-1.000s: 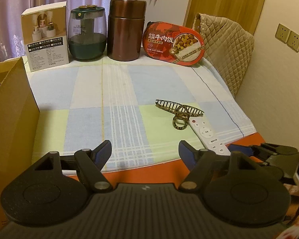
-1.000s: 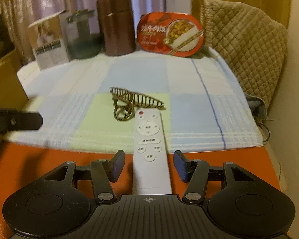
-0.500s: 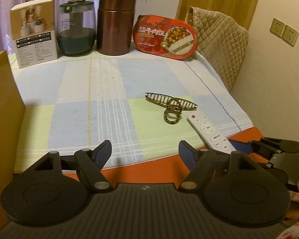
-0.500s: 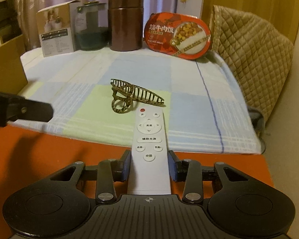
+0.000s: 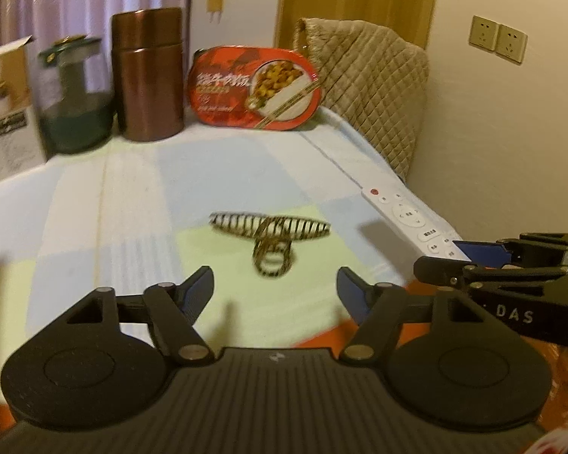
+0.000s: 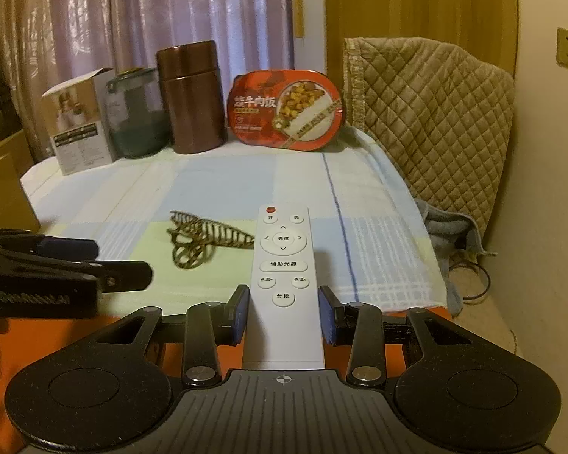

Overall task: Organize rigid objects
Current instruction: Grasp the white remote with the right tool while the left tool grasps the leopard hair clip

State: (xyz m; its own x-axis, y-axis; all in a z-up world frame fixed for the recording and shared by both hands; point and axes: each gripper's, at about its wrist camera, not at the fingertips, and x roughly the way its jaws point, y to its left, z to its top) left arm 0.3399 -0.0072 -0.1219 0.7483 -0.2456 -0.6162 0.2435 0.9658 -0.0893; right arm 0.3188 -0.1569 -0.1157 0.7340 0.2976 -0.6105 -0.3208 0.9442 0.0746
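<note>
My right gripper is shut on a white remote control and holds it raised above the table's near edge; the remote also shows in the left wrist view. A striped brown hair claw clip lies on the checked cloth, also seen in the right wrist view left of the remote. My left gripper is open and empty, just short of the clip. The right gripper shows at the right of the left wrist view.
At the back stand a white product box, a dark glass jar, a brown metal canister and a red meal tray. A quilted chair back stands at right. A cardboard box is at left. The orange table edge lies near.
My right gripper closed on the remote and lifted it off the cloth. My left gripper moved forward and right toward the hair clip, still open.
</note>
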